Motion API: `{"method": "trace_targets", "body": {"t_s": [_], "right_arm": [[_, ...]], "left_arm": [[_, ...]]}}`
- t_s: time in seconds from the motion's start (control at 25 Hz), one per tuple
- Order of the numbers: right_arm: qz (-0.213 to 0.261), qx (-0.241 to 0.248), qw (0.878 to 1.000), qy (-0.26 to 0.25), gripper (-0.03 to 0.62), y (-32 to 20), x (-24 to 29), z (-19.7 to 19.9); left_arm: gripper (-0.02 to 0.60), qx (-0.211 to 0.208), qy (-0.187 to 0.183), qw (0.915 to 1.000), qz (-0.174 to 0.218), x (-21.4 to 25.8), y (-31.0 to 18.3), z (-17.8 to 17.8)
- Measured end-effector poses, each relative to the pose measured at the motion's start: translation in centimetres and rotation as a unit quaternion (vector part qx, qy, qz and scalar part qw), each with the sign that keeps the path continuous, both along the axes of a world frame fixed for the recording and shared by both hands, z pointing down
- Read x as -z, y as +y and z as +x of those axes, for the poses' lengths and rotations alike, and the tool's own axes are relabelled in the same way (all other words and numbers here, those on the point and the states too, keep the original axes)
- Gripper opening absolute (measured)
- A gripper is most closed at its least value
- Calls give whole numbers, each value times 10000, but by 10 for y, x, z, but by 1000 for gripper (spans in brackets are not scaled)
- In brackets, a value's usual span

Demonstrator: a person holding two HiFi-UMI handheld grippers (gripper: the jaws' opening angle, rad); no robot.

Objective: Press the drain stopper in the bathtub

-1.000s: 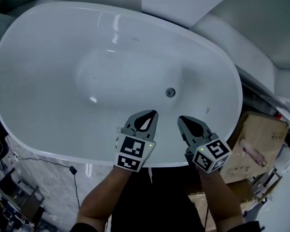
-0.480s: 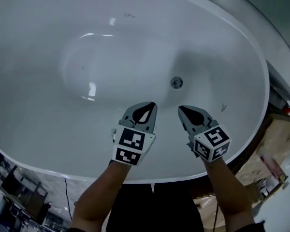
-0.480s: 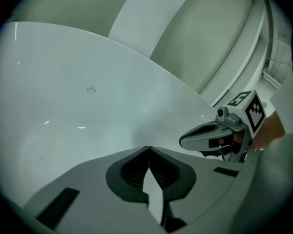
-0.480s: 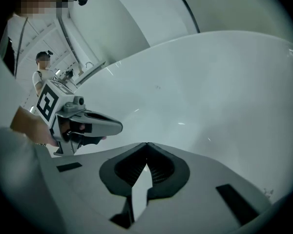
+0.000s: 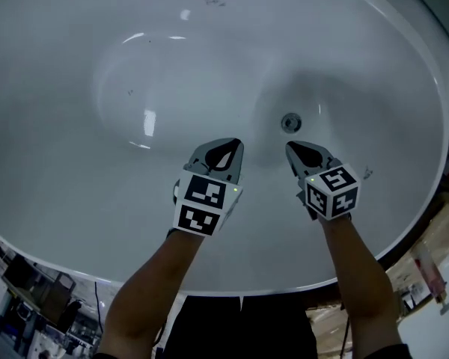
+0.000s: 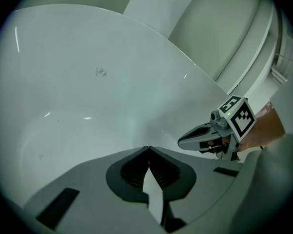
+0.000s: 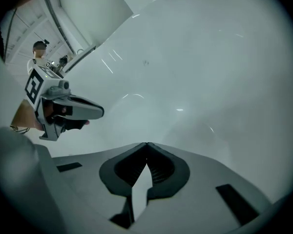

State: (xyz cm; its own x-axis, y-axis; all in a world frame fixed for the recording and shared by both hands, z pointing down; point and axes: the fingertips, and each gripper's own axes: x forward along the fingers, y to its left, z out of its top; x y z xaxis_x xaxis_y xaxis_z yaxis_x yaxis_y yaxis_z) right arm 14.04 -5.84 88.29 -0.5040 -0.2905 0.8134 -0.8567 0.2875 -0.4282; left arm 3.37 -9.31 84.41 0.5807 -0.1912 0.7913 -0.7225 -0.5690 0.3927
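The drain stopper (image 5: pixel 290 122) is seen on the floor of the bathtub (image 5: pixel 75 200), just beyond the tip of the right gripper (image 5: pixel 293 148) — near it, not touched. Both grippers are held inside the near rim, their jaws closed together on nothing. The left gripper (image 5: pixel 234 143) is held alongside — bare basin lies open ahead and to its left.

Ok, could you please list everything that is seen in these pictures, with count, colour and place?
bathtub: one, white, oval, fills most of the head view
drain stopper: one, silver-grey, round, on the tub floor, right of the middle
cardboard box: at least one, brown, outside the tub rim at lower right
forearms: two, bare, reaching over the near rim
left tool: one, grey with black-and-white marker cube, over the tub floor, shut, empty
right tool: one, same colours, just short of the drain stopper, shut, empty
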Motion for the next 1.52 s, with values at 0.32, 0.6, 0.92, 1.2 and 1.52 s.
{"method": "trace_targets", "body": {"t_s": [0.32, 0.6, 0.92, 1.2, 1.52], "right_arm": [[-129, 274, 9955, 896, 15, -5, -100, 23], [-382, 602, 9890, 1295, 17, 17, -163, 45], [-472, 748, 9827, 1630, 35, 17, -190, 56], [-556, 830, 9759, 1942, 32, 11, -203, 64], [-625, 910, 9715, 2099, 18, 15, -212, 66]], "left_arm": [[14, -252, -73, 9996, -43, -46, 2, 5], [14, -349, -52, 9990, -268, -70, 27, 12], [14, -598, -284, 9976, -225, -105, 36, 16], [14, -553, -448, 9968, -357, -130, 35, 20], [14, -398, -346, 9972, -521, -131, 35, 21]]}}
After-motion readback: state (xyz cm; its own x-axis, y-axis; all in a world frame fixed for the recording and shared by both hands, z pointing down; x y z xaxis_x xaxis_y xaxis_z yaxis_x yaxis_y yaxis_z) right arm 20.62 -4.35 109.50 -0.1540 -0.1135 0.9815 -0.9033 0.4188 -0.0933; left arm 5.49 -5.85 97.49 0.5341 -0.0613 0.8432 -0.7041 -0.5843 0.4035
